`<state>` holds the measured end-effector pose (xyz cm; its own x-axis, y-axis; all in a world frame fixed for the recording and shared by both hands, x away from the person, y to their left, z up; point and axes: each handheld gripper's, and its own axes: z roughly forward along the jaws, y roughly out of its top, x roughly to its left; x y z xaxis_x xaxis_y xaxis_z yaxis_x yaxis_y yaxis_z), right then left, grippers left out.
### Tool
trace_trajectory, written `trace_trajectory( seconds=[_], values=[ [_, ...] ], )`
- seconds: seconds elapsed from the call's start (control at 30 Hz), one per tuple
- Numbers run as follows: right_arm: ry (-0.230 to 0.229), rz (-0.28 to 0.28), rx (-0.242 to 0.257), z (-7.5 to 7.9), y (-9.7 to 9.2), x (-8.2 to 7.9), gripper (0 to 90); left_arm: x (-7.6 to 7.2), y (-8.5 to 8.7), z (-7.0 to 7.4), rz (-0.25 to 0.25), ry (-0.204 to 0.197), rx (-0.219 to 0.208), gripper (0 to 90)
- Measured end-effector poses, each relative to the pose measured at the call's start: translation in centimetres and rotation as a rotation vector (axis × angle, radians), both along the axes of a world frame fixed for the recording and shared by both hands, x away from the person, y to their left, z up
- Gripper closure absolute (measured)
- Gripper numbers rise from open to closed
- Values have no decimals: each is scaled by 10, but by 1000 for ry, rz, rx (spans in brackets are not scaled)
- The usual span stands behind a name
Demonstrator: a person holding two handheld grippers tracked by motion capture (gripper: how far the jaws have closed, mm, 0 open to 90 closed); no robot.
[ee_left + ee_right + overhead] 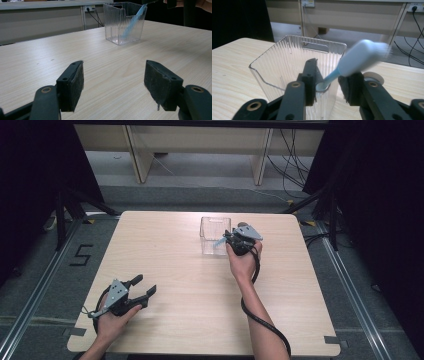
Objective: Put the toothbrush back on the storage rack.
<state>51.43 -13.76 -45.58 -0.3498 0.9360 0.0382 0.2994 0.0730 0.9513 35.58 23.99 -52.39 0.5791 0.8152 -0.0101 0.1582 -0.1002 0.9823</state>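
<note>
On the pale wooden surface, the right gripper pinches a light-blue toothbrush in its jaws, handle slanting down into the clear ribbed plastic bin. The left gripper rests near the surface's front-left corner, jaws spread wide.

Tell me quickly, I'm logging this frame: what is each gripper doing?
Left gripper: open, holding nothing.
Right gripper: around the blue toothbrush over the clear bin; grip cannot be told.

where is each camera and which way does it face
High view: above the person's side, looking forward and down at the table; forearms and both tongs show.
Left gripper view: rides the left tongs, open, facing the clear bin.
Right gripper view: rides the right tongs, at the blue toothbrush.
All share the bin.
</note>
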Motion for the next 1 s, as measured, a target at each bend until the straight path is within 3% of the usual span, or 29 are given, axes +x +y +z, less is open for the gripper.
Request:
trace_trajectory(
  seconds=[0.2, 0.43, 0.53, 0.67, 1.0],
  values=[
    [28, 13, 8, -1, -4, -1, 574, 1, -1, -1, -4, -11, -12, 320],
    [67, 23, 3, -4, -10, -8, 539, 0, 0, 0, 0, 3, -1, 319],
    [79, 33, -6, -6, -14, -12, 526, 1, -1, -1, -4, -11, -15, 319],
    [110, 43, -6, -6, -19, -21, 521, 0, 0, 0, 0, -1, -4, 319],
    [128, 85, -49, -8, -34, -49, 504, 0, 0, 0, 3, 3, -4, 320]
  ],
)
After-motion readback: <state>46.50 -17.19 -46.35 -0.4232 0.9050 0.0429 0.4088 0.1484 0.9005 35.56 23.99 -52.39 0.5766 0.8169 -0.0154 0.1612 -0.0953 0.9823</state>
